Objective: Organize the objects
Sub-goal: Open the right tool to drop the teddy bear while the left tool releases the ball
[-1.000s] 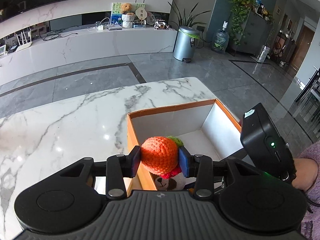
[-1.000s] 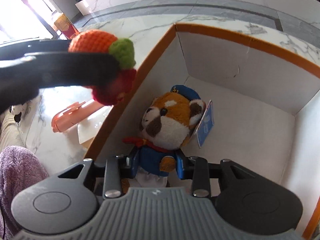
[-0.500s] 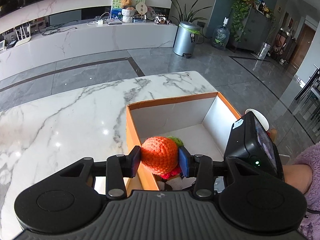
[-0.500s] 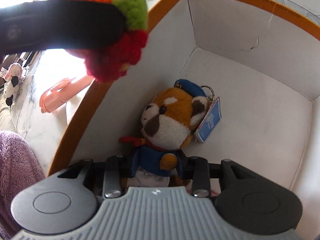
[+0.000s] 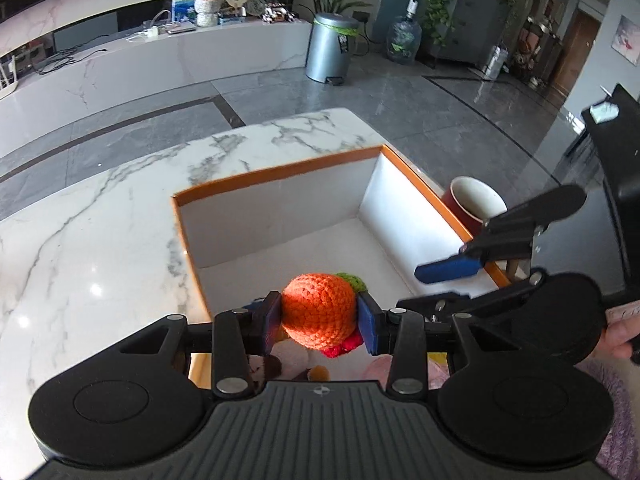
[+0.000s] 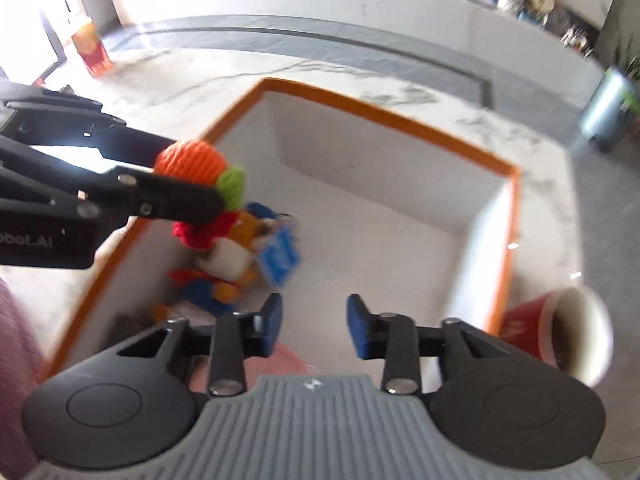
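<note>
The left gripper (image 5: pixel 320 322) is clamping an orange crochet toy (image 5: pixel 319 310) in its jaws above the open box (image 6: pixel 384 120) on the marble worktop (image 5: pixel 100 248). The right gripper (image 6: pixel 314 326) is hanging with jaws apart, just closing on nothing, above what is probably a plush fox (image 6: pixel 236 252), blurred, lying inside the box.

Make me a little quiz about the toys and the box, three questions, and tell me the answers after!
1. True or false: the left gripper is shut on the orange crochet toy.
2. What lies inside the orange-rimmed box? A) a spoon B) a plush animal C) a book
3. Which gripper has nothing between its fingers?

Key:
1. True.
2. B, the plush animal.
3. The right gripper, above the box beside the red cup.
</note>
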A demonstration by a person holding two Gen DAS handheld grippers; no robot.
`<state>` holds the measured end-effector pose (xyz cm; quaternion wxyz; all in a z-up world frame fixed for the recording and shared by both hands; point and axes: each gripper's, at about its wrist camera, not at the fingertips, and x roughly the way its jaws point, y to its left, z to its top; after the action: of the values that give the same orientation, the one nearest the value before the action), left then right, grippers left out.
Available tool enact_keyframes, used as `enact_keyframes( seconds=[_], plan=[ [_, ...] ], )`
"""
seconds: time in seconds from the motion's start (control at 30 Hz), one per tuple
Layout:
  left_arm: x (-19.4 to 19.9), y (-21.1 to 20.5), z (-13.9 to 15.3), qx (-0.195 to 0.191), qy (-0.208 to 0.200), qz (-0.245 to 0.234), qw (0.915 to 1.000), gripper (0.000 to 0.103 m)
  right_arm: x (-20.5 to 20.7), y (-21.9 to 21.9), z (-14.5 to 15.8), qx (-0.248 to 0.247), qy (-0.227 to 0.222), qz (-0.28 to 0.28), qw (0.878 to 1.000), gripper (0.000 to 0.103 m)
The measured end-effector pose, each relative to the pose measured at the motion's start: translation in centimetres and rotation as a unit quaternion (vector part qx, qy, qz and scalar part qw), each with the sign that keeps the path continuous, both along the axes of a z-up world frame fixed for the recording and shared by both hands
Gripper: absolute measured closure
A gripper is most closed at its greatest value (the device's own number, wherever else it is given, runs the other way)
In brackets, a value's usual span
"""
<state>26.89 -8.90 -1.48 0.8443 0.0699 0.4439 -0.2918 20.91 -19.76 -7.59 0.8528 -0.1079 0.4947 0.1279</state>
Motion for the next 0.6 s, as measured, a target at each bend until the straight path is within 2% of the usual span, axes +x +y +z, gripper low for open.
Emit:
enact_keyframes(
  seconds=[0.1, 0.23, 0.37, 0.43, 0.6],
  plan=[
    [0.2, -2.0, -1.8, 0.025, 0.014, -0.016, 0.9995, 0.056, -0.5, -0.8, -0.1, -0.007, 0.003, -0.002, 1.000, 0.080],
    [0.7, -3.3, -3.7, 0.035, 0.043, -0.027, 0.9981, 0.056, 0.0, -2.9, -0.4, -0.006, 0.008, -0.005, 1.000, 0.081],
    [0.6, -3.8, -4.7, 0.059, 0.046, -0.032, 0.9967, 0.056, 0.3, -2.9, -1.4, -0.002, 0.016, -0.010, 1.000, 0.081],
    [0.7, -3.8, -5.1, 0.068, 0.049, -0.030, 0.9960, 0.056, 0.1, -2.7, -1.5, -0.003, 0.012, -0.005, 1.000, 0.085],
    [0.7, -4.0, -6.0, 0.088, 0.057, -0.034, 0.9939, 0.056, 0.2, -2.3, -1.6, -0.009, 0.006, -0.001, 1.000, 0.083]
  ],
)
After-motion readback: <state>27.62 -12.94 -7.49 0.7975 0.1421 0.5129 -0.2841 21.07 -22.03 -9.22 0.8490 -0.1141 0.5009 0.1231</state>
